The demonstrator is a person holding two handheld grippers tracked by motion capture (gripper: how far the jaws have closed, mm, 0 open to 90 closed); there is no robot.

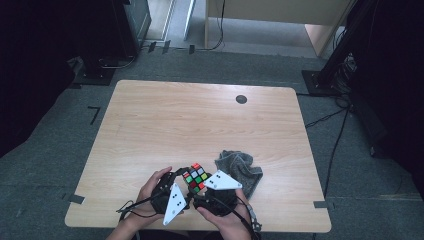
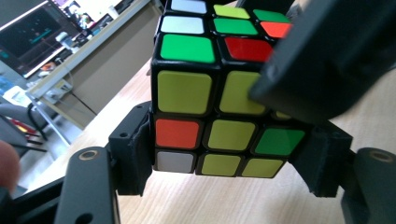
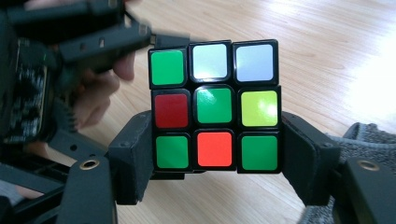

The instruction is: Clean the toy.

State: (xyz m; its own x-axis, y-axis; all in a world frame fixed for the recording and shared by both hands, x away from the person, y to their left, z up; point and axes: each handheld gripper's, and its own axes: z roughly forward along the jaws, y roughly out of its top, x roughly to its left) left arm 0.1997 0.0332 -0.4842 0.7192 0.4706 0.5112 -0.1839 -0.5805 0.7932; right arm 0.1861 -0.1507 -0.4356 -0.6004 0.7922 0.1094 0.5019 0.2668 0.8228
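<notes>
Cube [image 1: 195, 176] between both grippers' jaws

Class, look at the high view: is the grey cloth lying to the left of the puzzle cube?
No. The grey cloth lies on the table to the right of the puzzle cube, near the front edge.

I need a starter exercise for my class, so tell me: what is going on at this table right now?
A person holds a gripper in each hand at the near edge of a wooden table, and both are clamped on one scrambled puzzle cube. The left gripper grips its bottom layer; the right gripper grips it across another face. The cube is held up off the tabletop. A crumpled grey cloth lies just to the right of them.
</notes>
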